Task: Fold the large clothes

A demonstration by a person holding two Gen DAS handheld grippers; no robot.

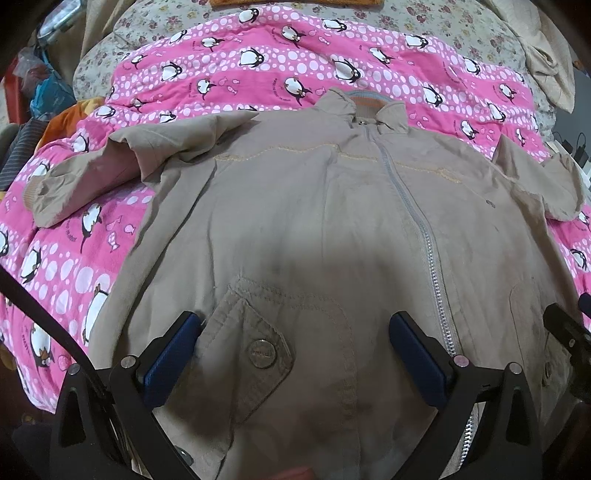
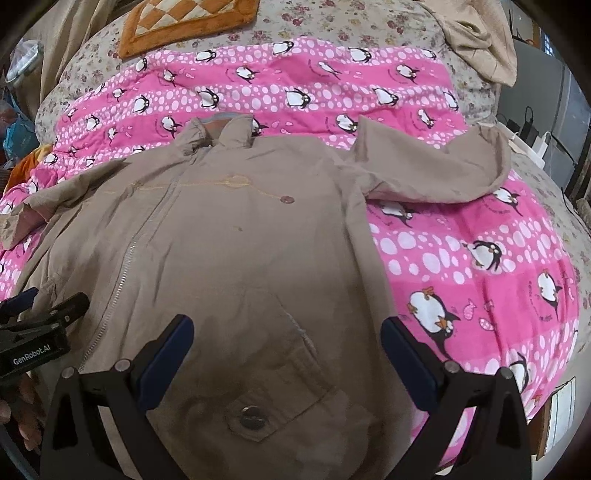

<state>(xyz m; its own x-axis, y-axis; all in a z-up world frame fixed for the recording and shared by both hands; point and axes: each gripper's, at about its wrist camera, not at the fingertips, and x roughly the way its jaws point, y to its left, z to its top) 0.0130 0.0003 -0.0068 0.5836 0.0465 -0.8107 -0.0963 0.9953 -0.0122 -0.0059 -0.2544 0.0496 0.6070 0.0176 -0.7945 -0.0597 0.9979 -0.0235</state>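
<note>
- Jacket [image 1: 295, 221], tan, zipped: lies front-up and spread flat on the pink penguin blanket [image 1: 92, 266] over the bed, collar away from the cameras
- Hem: cut off at the bottom edge of both views, behind the tongs
- Left tongs [image 1: 295, 328]: jaws wide apart above the left pocket flap [image 1: 255, 350], gripping nothing
- Right tongs [image 2: 288, 332]: jaws wide apart above the other pocket flap [image 2: 255, 417], gripping nothing
- Left sleeve [image 1: 92, 177]: bent, cuff on the blanket; mostly cut off in the right wrist view
- Right sleeve [image 2: 443, 166]: fully seen only in the right wrist view, curled outward
- Checked orange cushion [image 2: 184, 22]: pattern shown in the right wrist view; only an edge in the left
- Floral sheet [image 2: 332, 26]: beyond the blanket
- Room clutter at far left: too blurred to identify
</note>
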